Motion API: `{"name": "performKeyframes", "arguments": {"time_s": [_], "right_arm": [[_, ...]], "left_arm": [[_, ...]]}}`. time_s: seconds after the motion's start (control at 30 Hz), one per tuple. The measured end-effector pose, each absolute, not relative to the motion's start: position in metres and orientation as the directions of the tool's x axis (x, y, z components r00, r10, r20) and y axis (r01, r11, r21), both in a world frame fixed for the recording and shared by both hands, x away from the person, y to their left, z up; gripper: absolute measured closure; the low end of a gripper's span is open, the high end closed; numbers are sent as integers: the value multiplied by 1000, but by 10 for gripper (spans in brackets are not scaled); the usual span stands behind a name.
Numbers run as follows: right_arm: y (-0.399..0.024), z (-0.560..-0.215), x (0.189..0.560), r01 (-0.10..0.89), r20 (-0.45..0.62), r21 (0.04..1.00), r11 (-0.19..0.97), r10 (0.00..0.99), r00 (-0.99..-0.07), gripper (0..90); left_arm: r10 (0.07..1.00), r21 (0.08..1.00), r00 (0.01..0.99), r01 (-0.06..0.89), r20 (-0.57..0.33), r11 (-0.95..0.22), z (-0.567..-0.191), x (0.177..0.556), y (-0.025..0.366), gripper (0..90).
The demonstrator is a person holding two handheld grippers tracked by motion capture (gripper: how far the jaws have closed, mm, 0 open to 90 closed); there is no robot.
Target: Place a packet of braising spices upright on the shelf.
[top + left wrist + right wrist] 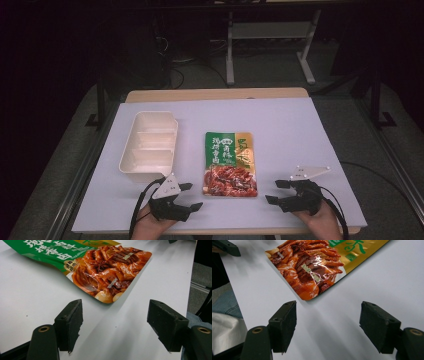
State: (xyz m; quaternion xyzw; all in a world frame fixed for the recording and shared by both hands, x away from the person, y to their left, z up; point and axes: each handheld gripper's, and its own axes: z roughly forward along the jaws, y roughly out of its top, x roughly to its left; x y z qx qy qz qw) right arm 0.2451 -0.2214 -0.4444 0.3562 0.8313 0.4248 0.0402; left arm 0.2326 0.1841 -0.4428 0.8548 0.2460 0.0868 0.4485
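Both claws, left claw (189,196) and right claw (274,191), gape wide and empty by the flat sauce pouch (230,163); that slick film could skid across the tabletop (300,130).

Pouch (230,164) lying flat, face up, mid-table, long axis running away from the near edge. Sealed, glossy, catching glare. Upper part showing green panel with pale lettering at left, gold panel at right; lower part (110,272) showing photo of red-brown braised meat (308,270). Near corners rounded, sitting flush on the white surface. Resting just right of a white tray, untouched.
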Motion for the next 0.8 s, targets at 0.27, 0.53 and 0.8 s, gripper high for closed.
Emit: {"name": "performKeyframes", "arguments": {"time_s": [0.27,0.53,0.8], "right_arm": [[-224,-442,245,556,241,744,372,627,-741,289],[-224,-440,246,548,235,752,365,629,-741,285],[-225,-441,247,555,233,747,366,637,-734,283]], "left_arm": [[499,810,863,346,-76,-474,-441,234,184,307],[507,817,857,358,-95,-452,-431,244,180,418],[489,797,870,337,-60,-502,-423,255,168,562]]}}
